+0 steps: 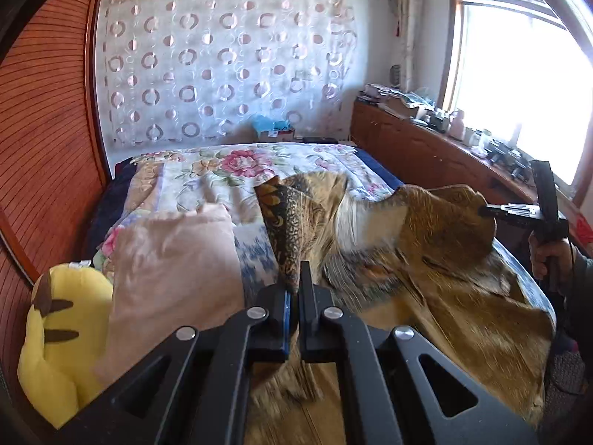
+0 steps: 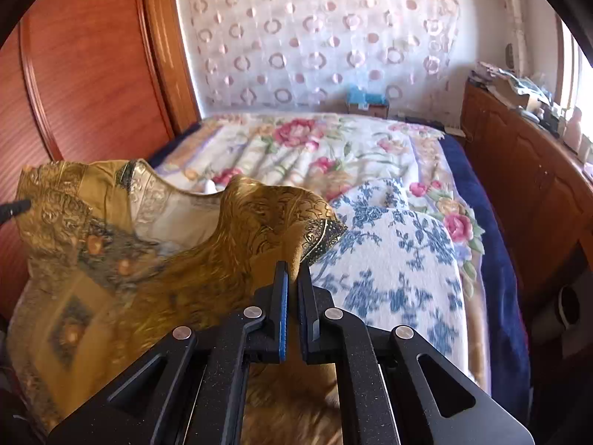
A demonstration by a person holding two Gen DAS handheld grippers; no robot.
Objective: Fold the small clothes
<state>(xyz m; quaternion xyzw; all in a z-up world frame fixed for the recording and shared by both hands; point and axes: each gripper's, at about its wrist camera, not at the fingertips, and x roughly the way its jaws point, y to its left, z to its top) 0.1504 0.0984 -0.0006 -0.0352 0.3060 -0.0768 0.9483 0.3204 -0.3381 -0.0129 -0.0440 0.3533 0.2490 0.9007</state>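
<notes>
Holding the mustard-gold patterned garment [image 1: 389, 259] lifted over the floral bedspread [image 1: 207, 170], we had both the left gripper [image 1: 294, 285] and right gripper [image 2: 292, 278] clamped on its shoulder corners. It seemed light, limp and slightly slick, so we judged the hemmed edges the safest hold.

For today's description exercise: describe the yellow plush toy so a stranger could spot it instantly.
Start at the bed with the floral blanket. At its near left edge, beside the pink pillow, sits the yellow plush toy. It alone is bright yellow, with dark brown stripes.
</notes>
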